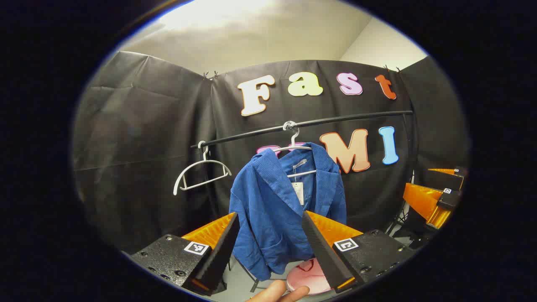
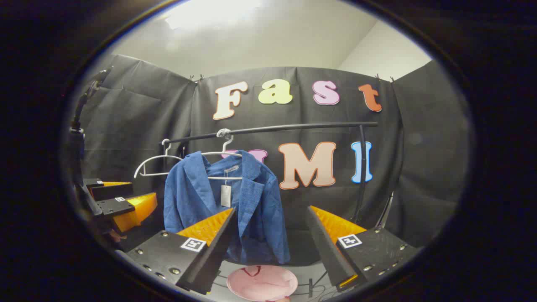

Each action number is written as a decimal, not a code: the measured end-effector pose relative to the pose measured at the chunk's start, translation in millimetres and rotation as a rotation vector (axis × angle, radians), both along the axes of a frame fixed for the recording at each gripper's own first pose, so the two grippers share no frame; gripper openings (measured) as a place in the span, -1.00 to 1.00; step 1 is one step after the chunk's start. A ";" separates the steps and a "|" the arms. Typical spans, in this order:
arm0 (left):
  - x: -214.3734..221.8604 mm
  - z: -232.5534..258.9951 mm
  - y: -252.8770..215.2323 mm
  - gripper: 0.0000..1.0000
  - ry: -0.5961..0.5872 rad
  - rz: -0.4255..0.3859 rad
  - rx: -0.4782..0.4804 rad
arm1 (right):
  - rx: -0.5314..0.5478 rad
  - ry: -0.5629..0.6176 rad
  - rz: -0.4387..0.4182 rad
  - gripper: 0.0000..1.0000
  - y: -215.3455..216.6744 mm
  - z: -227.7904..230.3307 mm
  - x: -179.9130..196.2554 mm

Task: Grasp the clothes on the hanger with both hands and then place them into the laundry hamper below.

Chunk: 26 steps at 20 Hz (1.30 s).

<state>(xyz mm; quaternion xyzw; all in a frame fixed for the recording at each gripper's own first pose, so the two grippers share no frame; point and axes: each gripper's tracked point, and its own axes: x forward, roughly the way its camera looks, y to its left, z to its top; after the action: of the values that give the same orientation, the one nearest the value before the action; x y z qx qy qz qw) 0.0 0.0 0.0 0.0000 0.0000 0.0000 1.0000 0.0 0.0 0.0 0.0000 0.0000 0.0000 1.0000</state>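
A blue corduroy jacket (image 1: 272, 205) (image 2: 218, 201) with a paper tag hangs on a white hanger (image 1: 295, 147) (image 2: 224, 154) from a black rail (image 1: 335, 119) (image 2: 285, 126). My left gripper (image 1: 269, 214) is open, its fingers framing the jacket's lower half from a distance, without touching it. My right gripper (image 2: 272, 209) is also open, level with the jacket's right edge and apart from it. The pink laundry hamper (image 1: 308, 277) (image 2: 262, 283) stands below the jacket. In the left gripper view the right gripper (image 1: 434, 188) appears far right; in the right gripper view the left gripper (image 2: 134, 193) appears far left.
An empty white hanger (image 1: 201, 172) (image 2: 155, 163) hangs on the rail to the left of the jacket. The rail's upright post (image 2: 361, 172) stands at the right. A person's fingers (image 1: 279, 291) show at the bottom edge. Cables lie on the floor near the hamper.
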 end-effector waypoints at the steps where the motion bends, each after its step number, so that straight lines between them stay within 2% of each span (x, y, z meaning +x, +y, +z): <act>1: 1.1 1.4 0.3 0.94 -0.004 0.002 -0.007 | 0.002 0.003 -0.004 0.87 -0.3 -1.0 1.6; 3: 4.7 2.9 2.8 0.94 -0.010 0.011 -0.002 | 0.010 0.001 -0.003 0.86 2.2 0.1 5.3; 4: 6.3 5.1 4.0 0.94 -0.020 0.014 0.007 | 0.013 0.008 -0.005 0.97 2.9 -1.9 7.3; 6: 11.7 5.9 3.1 0.85 -0.019 0.006 0.008 | 0.022 0.022 -0.018 0.86 0.1 -3.6 7.7; 7: 13.2 2.2 2.9 0.90 -0.006 -0.004 0.003 | 0.034 0.026 -0.031 0.97 -2.7 -2.9 8.9; 8: 14.6 0.8 1.4 0.94 0.005 -0.016 -0.002 | 0.046 0.024 -0.042 0.86 -4.9 -1.7 8.4; 9: 14.4 0.9 2.4 0.85 0.010 -0.021 -0.002 | 0.053 0.017 -0.053 0.97 -6.6 0.5 8.5; 10: 14.9 2.9 3.1 0.94 0.008 -0.025 0.003 | 0.053 0.014 -0.062 0.97 -7.5 1.2 8.6; 12: 14.1 6.7 1.1 0.94 -0.010 -0.035 0.015 | 0.046 0.014 -0.065 0.97 -6.2 -1.3 10.6; 13: 16.5 8.4 0.6 0.94 -0.021 -0.036 0.015 | 0.045 0.015 -0.066 0.86 -5.3 -2.5 10.5; 14: 18.0 9.8 -0.6 0.86 -0.024 -0.042 0.013 | 0.045 0.015 -0.068 0.97 -5.2 -2.6 10.5; 15: 20.8 8.1 -1.7 0.94 -0.021 -0.048 0.010 | 0.046 0.013 -0.070 0.97 -4.7 -2.9 10.1; 16: 22.7 5.0 -2.4 0.85 -0.010 -0.052 0.011 | 0.048 0.011 -0.070 0.97 -3.0 -2.4 8.9; 18: 27.5 1.2 -3.0 0.85 0.005 -0.056 0.013 | 0.051 0.006 -0.070 0.97 -0.8 -1.4 7.5; 19: 29.0 1.9 -0.5 0.94 0.003 -0.052 0.010 | 0.051 0.006 -0.065 0.97 2.7 -1.8 9.4; 20: 29.7 2.2 1.2 0.86 0.005 -0.050 0.008 | 0.047 0.010 -0.065 0.97 3.0 -4.1 10.3; 21: 30.9 0.5 2.5 0.94 0.005 -0.050 0.005 | 0.046 0.017 -0.063 0.97 3.3 -5.8 11.7; 26: 39.4 -4.3 7.3 0.86 0.021 -0.049 0.008 | 0.070 0.006 -0.071 0.97 4.4 -3.2 16.7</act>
<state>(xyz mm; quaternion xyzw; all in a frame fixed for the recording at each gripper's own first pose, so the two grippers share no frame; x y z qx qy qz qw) 39.4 7.3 -4.3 0.0038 0.0104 -0.0243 0.9996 16.7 4.4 -3.2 0.0349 0.0032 -0.0356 0.9988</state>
